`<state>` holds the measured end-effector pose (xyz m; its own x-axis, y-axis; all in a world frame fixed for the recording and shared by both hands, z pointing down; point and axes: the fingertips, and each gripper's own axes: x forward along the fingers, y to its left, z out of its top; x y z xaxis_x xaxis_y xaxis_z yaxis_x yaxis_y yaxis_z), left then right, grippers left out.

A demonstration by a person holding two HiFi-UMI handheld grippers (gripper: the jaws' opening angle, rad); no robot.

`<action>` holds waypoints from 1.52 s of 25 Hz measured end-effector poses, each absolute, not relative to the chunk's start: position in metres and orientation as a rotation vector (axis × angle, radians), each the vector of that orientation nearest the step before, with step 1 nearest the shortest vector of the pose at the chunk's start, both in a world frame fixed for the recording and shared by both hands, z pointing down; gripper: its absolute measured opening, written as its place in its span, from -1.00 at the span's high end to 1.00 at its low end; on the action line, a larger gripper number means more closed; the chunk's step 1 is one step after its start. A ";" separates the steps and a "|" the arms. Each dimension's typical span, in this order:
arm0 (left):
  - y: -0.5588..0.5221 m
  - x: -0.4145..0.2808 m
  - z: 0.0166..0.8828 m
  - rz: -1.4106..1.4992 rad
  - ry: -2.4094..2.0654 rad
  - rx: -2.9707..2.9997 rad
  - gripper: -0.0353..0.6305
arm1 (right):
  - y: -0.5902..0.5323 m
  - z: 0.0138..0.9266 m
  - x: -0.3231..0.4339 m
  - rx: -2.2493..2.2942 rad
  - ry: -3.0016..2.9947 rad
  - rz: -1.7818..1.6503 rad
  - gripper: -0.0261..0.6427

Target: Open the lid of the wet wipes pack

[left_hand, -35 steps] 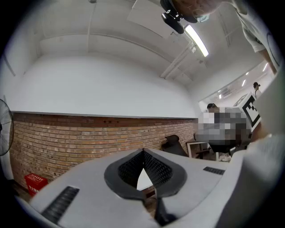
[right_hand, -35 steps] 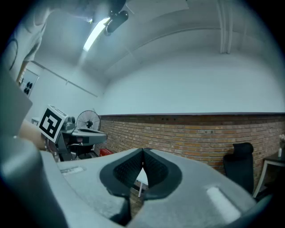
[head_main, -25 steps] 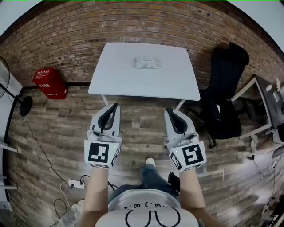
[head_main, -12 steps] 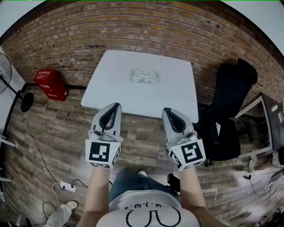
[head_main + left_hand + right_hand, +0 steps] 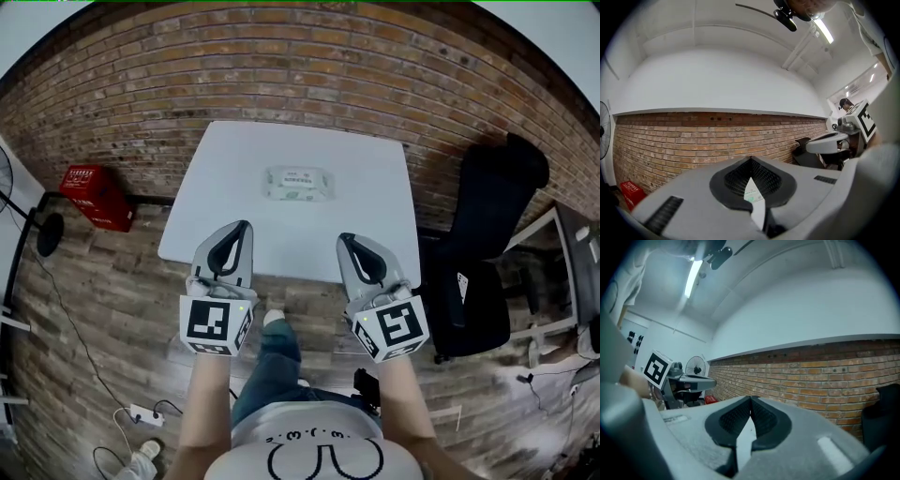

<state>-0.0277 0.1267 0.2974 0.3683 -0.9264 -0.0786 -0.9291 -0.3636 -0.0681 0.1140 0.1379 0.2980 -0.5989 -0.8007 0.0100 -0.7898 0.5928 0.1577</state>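
Note:
A white wet wipes pack (image 5: 298, 183) with green print lies flat on the white table (image 5: 216, 216), toward its far middle; its lid looks closed. My left gripper (image 5: 242, 227) hovers over the table's near edge, shut with nothing held. My right gripper (image 5: 345, 240) is level with it to the right, also shut and empty. Both point toward the brick wall, well short of the pack. In the left gripper view a sliver of the pack (image 5: 751, 192) shows through the gap in the shut jaws (image 5: 751, 161). The right gripper view shows only its shut jaws (image 5: 750, 400) and the wall.
A brick wall (image 5: 300, 75) runs behind the table. A black office chair (image 5: 483, 234) stands at the table's right, a red box (image 5: 94, 195) on the floor at the left. A second desk (image 5: 577, 244) is at the far right. Cables and a power strip (image 5: 141, 412) lie on the wood floor.
I have walked toward the table: it and the pack are nearer and lower in the head view. Both grippers, still shut, now reach over the table's near edge.

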 end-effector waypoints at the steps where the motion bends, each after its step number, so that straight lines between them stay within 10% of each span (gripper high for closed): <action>1: 0.114 -0.028 0.299 0.036 1.699 -2.525 0.90 | 0.125 0.300 0.114 1.380 -2.727 -0.200 0.92; 35: -0.187 -0.061 0.401 -0.240 1.622 -2.870 0.89 | -0.167 0.392 0.078 1.443 -2.472 0.075 0.89; 38: -0.191 -0.055 0.414 -0.286 1.631 -2.921 0.65 | -0.171 0.401 0.078 1.408 -2.461 0.108 0.80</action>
